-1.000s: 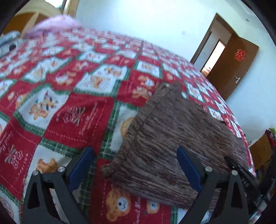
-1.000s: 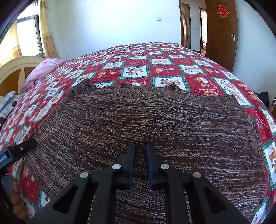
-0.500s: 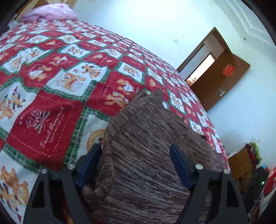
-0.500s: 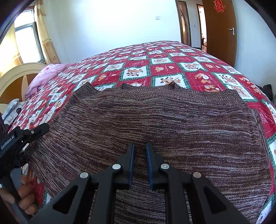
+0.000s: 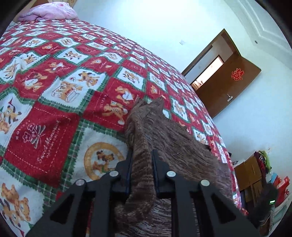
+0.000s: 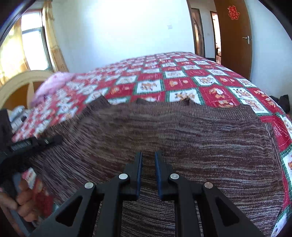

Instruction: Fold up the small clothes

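A brown knit garment (image 6: 182, 138) is spread across the near part of a bed covered by a red, white and green patchwork quilt (image 5: 54, 113); no container is seen. In the left wrist view, the left gripper (image 5: 141, 155) is seen with its jaws just closed in on the garment's near left edge, and a bunched ridge of knit is pinched between the pads and raised off the quilt. The gripper is pointed downward and away along the ridge. In the right wrist view, the right gripper (image 6: 148, 156) is tilted down over the garment's near middle, its jaws nearly together with a narrow gap, and a fold of knit is clamped at the tips. At the left edge of that view the left gripper (image 6: 36, 143) is seen at the garment's left edge, blurred, and a hand (image 6: 20, 200) is wrapped around its handle below. A pink pillow (image 5: 49, 12) is lying at the far left of the bed, and a brown door (image 6: 233, 36) is standing at the far right.
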Tool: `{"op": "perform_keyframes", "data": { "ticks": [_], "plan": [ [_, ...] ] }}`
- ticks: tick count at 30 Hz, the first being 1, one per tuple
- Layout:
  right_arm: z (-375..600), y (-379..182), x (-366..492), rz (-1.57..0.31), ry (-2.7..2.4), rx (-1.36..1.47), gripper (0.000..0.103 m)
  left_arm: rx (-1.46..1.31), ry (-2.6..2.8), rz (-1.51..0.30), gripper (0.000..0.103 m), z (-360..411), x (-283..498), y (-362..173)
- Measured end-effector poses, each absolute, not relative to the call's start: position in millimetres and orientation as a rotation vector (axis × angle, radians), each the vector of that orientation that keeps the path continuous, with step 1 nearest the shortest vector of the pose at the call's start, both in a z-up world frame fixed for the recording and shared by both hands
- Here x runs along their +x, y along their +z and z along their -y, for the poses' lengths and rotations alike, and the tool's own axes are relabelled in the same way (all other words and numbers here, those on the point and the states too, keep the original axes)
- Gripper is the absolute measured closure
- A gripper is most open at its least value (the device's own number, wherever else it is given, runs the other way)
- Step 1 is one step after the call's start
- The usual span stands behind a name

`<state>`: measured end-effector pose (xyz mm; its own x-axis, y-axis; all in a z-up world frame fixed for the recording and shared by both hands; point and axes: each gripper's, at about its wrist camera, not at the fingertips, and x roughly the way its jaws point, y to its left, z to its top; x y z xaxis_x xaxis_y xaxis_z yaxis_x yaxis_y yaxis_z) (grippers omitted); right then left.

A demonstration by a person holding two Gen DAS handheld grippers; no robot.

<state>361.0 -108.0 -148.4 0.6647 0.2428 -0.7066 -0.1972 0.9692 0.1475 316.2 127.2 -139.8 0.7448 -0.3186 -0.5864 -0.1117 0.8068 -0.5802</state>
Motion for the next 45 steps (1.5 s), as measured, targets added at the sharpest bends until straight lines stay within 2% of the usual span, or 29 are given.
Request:
{"op": "perform_keyframes", "data": {
  "ticks": [9,15,17,18,19,21,26,32,38,39,40,41,42,45],
  "plan": [
    [152,-150,367,-0.812,0.304,0.356,0.089,-0.427,-0.266,-0.681,0.088,-70,310,-98],
    [177,-143,367,-0.785,0.318,0.480,0.088,-0.317,-0.354,-0.713,0.088,-21,308,-108],
    [187,-141,368,-0.771,0.363,0.554,0.082,-0.289,-0.359,-0.726,0.088,-13,308,-115],
    [190,-139,367,-0.762,0.385,0.586,0.067,-0.286,-0.363,-0.734,0.088,-12,309,-119],
    [192,-138,367,-0.756,0.408,0.614,0.049,-0.290,-0.364,-0.741,0.088,-12,308,-121],
    [194,-134,368,-0.741,0.478,0.685,0.034,-0.301,-0.365,-0.748,0.088,-14,309,-126],
    [181,-129,392,-0.796,0.627,0.786,0.034,-0.297,-0.377,-0.723,0.088,-17,305,-126],
    [139,-135,453,-0.971,0.639,0.714,0.034,-0.318,-0.386,-0.719,0.088,-14,304,-131],
    [97,-142,485,-1.037,0.622,0.583,0.034,-0.310,-0.389,-0.718,0.088,-13,304,-131],
    [93,-144,487,-1.034,0.600,0.565,0.038,-0.309,-0.389,-0.718,0.088,-13,304,-131],
    [90,-144,488,-1.020,0.585,0.549,0.066,-0.306,-0.390,-0.718,0.088,-13,304,-130],
    [86,-146,489,-1.018,0.579,0.530,0.084,-0.304,-0.390,-0.718,0.088,-13,303,-130],
    [81,-147,489,-1.024,0.578,0.516,0.092,-0.301,-0.387,-0.719,0.088,-13,303,-129],
    [83,-144,486,-0.991,0.574,0.501,0.092,-0.279,-0.385,-0.716,0.088,-11,300,-122]
  ]
}}
